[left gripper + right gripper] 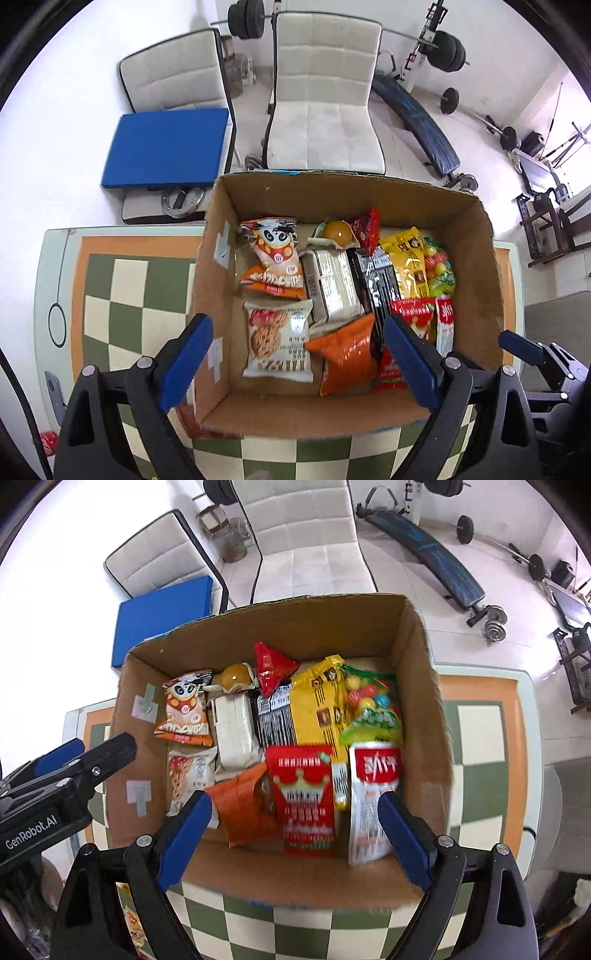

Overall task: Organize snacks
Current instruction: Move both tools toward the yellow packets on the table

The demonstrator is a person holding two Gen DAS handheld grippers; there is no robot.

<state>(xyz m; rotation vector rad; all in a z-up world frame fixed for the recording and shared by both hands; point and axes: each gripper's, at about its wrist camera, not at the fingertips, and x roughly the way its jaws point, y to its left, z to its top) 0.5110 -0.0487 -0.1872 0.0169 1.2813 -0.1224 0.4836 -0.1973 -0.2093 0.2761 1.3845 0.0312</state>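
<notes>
A cardboard box (476, 258) (424, 686) on the checkered table holds several snack packets. Among them are an orange packet (347, 350) (245, 812), a cookie packet (277, 339), a red crown packet (306, 797), a white and red packet (371, 805), a yellow bag (321, 705) and a candy-ball bag (373, 705). My left gripper (295, 363) hangs open above the box's near left part, nothing between its blue pads. My right gripper (293, 836) hangs open above the near right part, also empty. The other gripper shows at each view's edge.
The table (110, 288) has a green and cream checker top with an orange border. Behind it stand two white chairs (325, 99), one with a blue cushion (166, 147). Weights and a bench (417, 122) fill the floor beyond. More packets (133, 926) lie near the box's front.
</notes>
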